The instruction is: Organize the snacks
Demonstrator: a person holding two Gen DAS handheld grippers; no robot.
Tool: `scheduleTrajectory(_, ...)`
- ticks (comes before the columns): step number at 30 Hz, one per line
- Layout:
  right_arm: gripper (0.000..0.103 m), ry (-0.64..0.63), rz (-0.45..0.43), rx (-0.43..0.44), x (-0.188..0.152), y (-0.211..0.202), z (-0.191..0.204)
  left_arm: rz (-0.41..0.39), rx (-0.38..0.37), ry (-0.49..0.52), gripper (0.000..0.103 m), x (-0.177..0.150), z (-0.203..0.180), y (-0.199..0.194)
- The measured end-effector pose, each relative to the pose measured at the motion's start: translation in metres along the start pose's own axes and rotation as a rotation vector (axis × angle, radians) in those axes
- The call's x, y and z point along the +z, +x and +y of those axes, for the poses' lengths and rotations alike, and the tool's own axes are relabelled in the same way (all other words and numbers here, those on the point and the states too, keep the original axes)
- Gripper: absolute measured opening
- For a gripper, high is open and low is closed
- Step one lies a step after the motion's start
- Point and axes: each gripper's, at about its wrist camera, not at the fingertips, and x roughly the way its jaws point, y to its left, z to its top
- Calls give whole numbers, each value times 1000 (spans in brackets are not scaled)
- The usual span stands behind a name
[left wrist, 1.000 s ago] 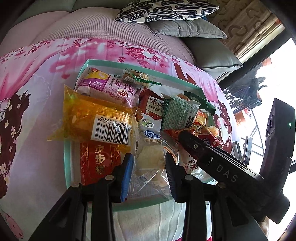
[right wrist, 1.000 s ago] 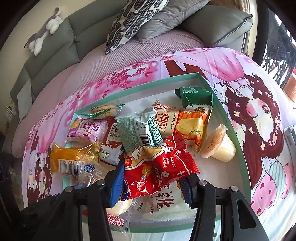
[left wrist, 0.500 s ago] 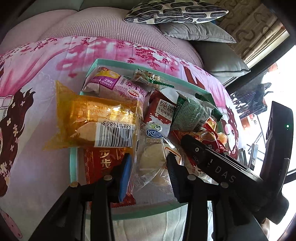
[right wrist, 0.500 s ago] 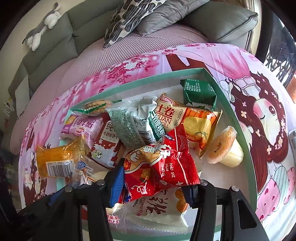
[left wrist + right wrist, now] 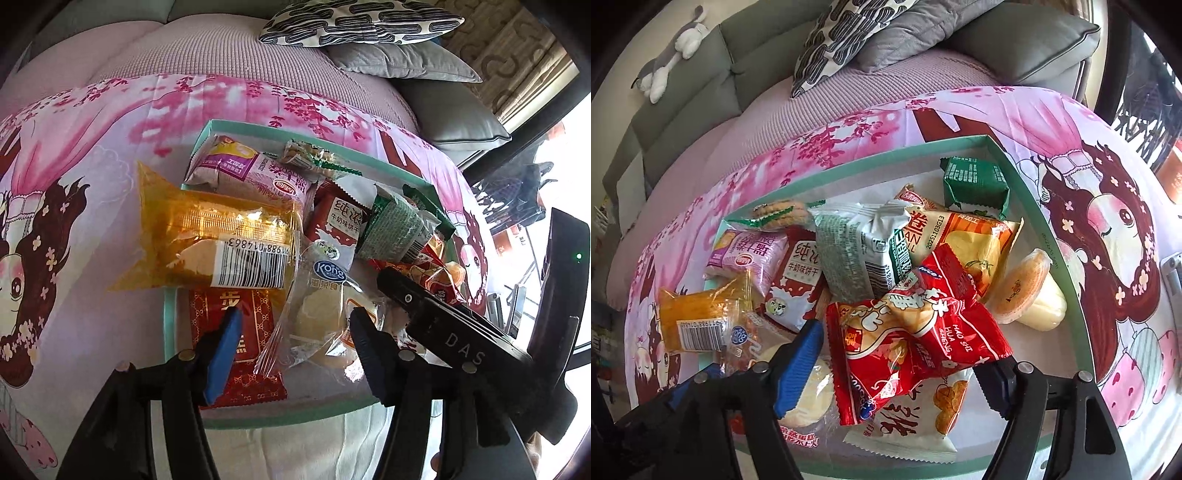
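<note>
Orange packet (image 5: 221, 243) overhangs the tray's (image 5: 168, 317) left rim (both claws parted).

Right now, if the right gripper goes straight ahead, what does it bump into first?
Probably the red snack packet. It lies right between the open fingers of the right gripper, on top of the pile in the green-rimmed tray. Depth is hard to judge here.

Tray (image 5: 1039, 206) far-right corner bare; elsewhere piled snack packets (image 5: 916, 332) block passage.
</note>
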Motion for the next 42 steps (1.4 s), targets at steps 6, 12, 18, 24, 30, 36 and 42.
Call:
scheduleTrajectory(6,81,16,-72,10,2,-22,-2,-56,-9,23,62,4,-3,-23)
scheduleTrajectory(12,81,15,-87,6,3,-27,-1,-119,55,3,63,9,11,-39)
scheduleTrajectory(18,99,-6,-78,0,1,-23,1,-137,170,-28,84,14,30,-34)
scheduleTrajectory(24,103,-28,-72,-16,0,-20,5,-151,253,-31,87,16,40,-27)
scheduleTrajectory(30,103,-38,-66,-27,-1,-15,6,-161,312,-17,102,15,42,-23)
scheduleTrajectory(36,103,-52,-68,-30,-5,-17,10,-162,352,13,102,15,41,-25)
scheduleTrajectory(42,103,-60,-84,-26,-6,-23,12,-196,475,62,102,15,31,-33)
